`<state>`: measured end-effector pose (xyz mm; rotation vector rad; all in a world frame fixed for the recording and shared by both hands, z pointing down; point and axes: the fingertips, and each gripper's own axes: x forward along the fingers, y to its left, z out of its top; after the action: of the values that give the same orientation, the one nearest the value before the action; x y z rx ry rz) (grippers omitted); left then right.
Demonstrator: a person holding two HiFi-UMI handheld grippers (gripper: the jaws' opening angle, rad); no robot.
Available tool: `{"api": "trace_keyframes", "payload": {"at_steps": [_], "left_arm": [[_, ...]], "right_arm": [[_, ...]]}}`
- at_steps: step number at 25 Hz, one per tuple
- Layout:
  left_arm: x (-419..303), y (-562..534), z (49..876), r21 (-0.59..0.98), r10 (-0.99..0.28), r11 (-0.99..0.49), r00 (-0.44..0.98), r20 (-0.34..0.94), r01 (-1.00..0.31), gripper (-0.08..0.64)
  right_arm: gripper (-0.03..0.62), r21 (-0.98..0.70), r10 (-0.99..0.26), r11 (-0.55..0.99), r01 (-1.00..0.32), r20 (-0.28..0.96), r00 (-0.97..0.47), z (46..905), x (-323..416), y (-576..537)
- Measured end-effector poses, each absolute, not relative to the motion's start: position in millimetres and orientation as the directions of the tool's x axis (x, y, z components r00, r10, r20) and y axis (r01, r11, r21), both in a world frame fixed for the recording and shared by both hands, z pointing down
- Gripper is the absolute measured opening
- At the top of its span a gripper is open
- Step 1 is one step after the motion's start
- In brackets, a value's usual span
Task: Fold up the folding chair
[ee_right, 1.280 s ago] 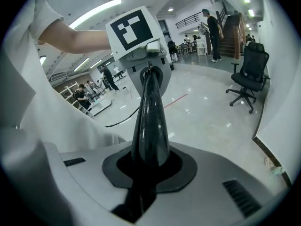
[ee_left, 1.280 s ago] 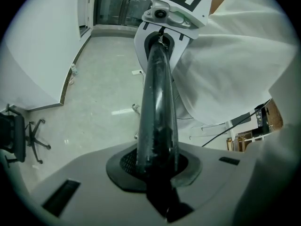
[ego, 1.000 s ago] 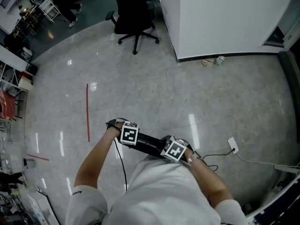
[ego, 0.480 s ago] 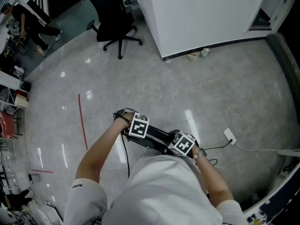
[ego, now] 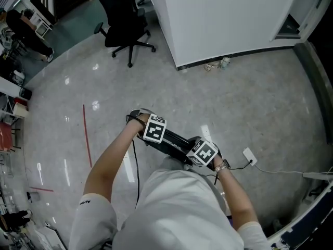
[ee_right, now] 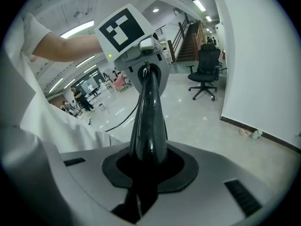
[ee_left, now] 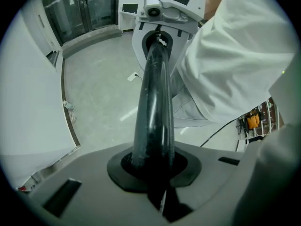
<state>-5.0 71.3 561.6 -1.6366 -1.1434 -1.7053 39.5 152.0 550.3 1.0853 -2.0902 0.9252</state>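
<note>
Left claw (ego: 151,137), right claw (ego: 200,155) carried bar (ego: 176,141) rightward.

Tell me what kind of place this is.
Probably an open office or lab workspace: a black swivel office chair stands on a polished grey floor, beside a plain white partition wall.

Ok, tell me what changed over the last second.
The person moved on, carrying the black bar; in the head view the office chair and red floor line slid left. The left gripper and right gripper stayed shut on the bar, one at each end.
</note>
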Motion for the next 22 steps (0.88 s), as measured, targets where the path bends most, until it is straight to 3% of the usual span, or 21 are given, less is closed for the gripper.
{"api": "trace_keyframes", "payload": {"at_steps": [10,22], "left_arm": [[72,47,557,0.193,0.192,-0.454,-0.116,0.975,0.870,0.066],[129,5,566,0.200,0.242,-0.452,-0.096,0.966,0.869,0.066]], "right_arm": [[0.063,-0.259,-0.464,0.341,-0.904,0.790,-0.402,542,111,131],[0.061,-0.242,-0.387,0.396,-0.886,0.831,-0.400,548,169,88]]}}
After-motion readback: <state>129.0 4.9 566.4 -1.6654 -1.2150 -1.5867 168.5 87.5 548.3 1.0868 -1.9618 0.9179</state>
